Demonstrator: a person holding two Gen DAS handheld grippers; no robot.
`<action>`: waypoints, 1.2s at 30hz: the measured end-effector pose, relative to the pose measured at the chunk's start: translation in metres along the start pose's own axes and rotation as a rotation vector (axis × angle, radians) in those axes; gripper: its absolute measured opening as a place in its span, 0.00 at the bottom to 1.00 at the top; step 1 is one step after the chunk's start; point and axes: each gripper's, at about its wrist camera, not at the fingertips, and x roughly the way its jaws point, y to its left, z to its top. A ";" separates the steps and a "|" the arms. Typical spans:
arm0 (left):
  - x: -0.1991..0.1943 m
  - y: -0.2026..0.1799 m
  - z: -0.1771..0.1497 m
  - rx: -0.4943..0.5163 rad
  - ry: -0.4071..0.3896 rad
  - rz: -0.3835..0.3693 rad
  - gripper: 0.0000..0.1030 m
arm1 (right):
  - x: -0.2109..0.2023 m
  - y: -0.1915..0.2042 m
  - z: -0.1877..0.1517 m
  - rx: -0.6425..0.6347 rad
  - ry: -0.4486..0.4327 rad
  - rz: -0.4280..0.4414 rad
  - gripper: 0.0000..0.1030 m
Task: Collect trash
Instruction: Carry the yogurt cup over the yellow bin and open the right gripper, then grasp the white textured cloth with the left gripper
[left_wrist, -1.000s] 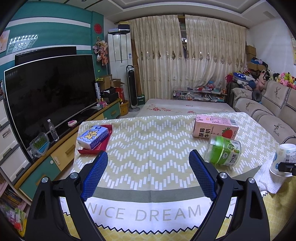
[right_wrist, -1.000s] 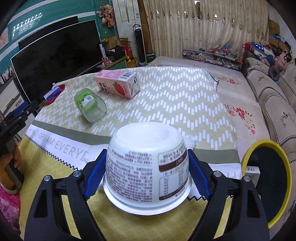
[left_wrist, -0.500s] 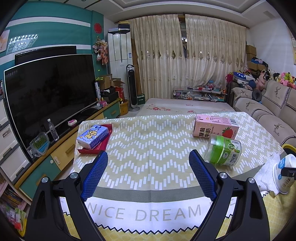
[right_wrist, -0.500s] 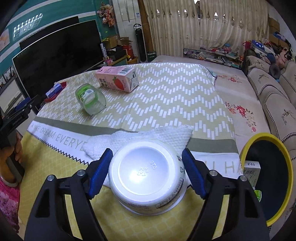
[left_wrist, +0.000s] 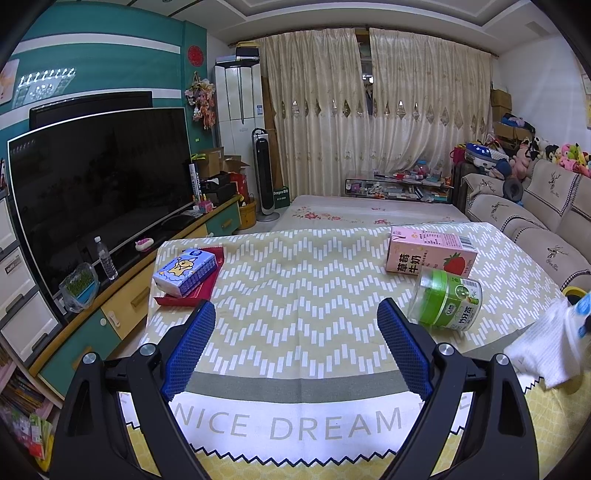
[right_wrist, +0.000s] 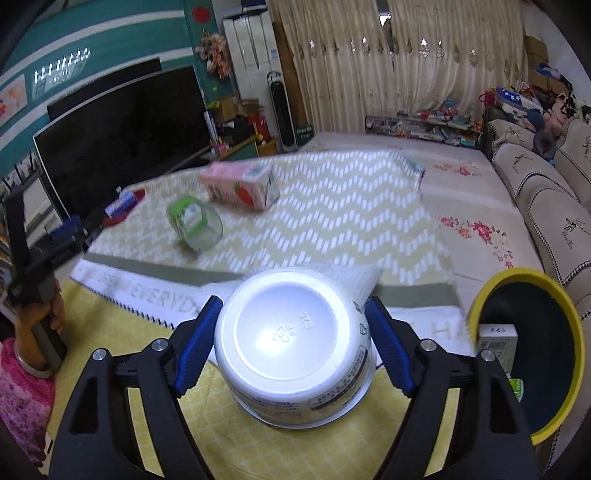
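My right gripper (right_wrist: 293, 339) is shut on a white plastic cup (right_wrist: 291, 343), held with its bottom facing the camera, over the table's near right corner. A yellow-rimmed trash bin (right_wrist: 532, 354) stands to its right with a small box inside. My left gripper (left_wrist: 295, 354) is open and empty above the tablecloth. A pink strawberry milk carton (left_wrist: 428, 253) and a green-lidded jar (left_wrist: 445, 299) on its side lie on the table, also seen in the right wrist view as carton (right_wrist: 240, 186) and jar (right_wrist: 194, 223).
A white towel (left_wrist: 546, 343) lies at the table's right edge. A blue tissue pack (left_wrist: 184, 266) sits on a red tray (left_wrist: 199, 291) at the far left. A TV (left_wrist: 96, 184) stands left, a sofa (left_wrist: 535, 221) right.
The right gripper has tilted the cup further and swung it rightward toward the bin. The towel has shifted. The left gripper has not moved.
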 end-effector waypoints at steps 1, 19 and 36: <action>0.000 0.000 0.000 -0.001 0.000 0.000 0.86 | -0.006 -0.005 0.003 0.006 -0.010 -0.010 0.72; -0.001 -0.001 -0.001 0.009 -0.001 0.005 0.86 | -0.031 -0.147 -0.006 0.202 0.003 -0.339 0.72; -0.033 -0.145 0.006 0.213 0.145 -0.472 0.86 | -0.043 -0.159 -0.026 0.213 -0.044 -0.407 0.82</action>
